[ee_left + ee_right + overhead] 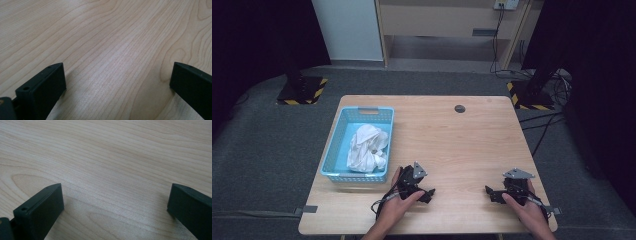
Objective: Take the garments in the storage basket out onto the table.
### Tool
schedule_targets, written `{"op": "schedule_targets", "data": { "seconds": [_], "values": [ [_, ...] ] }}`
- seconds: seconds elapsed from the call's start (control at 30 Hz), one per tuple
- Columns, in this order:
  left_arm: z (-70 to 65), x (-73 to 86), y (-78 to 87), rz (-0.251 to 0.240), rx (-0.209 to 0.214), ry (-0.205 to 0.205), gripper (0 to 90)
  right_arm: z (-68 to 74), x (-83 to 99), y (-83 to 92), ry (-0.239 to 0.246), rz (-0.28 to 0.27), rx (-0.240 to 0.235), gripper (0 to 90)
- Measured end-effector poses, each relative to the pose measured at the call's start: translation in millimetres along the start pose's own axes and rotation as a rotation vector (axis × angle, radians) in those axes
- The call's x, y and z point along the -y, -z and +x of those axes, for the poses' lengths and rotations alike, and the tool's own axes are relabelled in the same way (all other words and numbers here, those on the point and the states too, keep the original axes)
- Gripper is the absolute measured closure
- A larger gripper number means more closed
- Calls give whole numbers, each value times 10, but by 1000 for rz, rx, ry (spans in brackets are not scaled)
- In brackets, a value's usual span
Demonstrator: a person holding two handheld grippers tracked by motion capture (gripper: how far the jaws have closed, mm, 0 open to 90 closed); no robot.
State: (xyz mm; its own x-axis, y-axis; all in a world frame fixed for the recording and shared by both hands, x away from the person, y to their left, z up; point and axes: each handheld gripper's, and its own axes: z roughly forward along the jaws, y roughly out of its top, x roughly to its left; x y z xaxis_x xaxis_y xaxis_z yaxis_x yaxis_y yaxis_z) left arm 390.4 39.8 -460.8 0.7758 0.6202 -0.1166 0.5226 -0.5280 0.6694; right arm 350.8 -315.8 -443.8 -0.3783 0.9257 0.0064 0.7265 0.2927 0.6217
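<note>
A light blue plastic basket (334, 145) stands on the left part of the wooden table (452, 135), with a crumpled white cloth (368, 148) inside it. My left gripper (426, 192) rests on the table near the front edge, just right of the basket's near corner, held by a hand. Its jaws stand wide open over bare wood (117, 72). My right gripper (492, 194) lies near the front right corner, also in a hand. Its jaws are wide open too, nothing but wood grain (115, 195) between them.
A small dark round cap (459, 108) sits in the tabletop near the far edge. Beyond the table are grey carpet, black stand bases with yellow-black tape (302, 90), cables (542, 125) at the right and a wooden cabinet (447, 25).
</note>
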Motion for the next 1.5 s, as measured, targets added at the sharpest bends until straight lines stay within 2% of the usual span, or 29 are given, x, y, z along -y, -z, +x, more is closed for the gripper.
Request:
{"op": "schedule_targets", "data": {
  "seconds": [0.57, 0.77, 0.97, 1.17, 1.33, 1.5],
  "values": [
    [-6, -8, 2, 8, -3, 5, 0, 0, 0, 0, 0, 0, 0, 4],
    [-60, -42, 23, 9, -3, -28, 18, -3, 1, 1, 3, 0, -2, 4],
    [-85, -71, 60, 4, 8, -29, 19, -3, 1, 1, 2, 0, -2, 4],
    [-90, -124, 133, -14, 3, -34, 21, -3, 1, 0, 3, 0, -1, 4],
    [-84, -200, 264, -33, 9, -22, 26, -3, 1, 0, 3, -1, -1, 4],
    [-81, -253, 372, -44, 10, -32, 23, -3, 1, 1, 3, 0, -1, 4]
  ]
}}
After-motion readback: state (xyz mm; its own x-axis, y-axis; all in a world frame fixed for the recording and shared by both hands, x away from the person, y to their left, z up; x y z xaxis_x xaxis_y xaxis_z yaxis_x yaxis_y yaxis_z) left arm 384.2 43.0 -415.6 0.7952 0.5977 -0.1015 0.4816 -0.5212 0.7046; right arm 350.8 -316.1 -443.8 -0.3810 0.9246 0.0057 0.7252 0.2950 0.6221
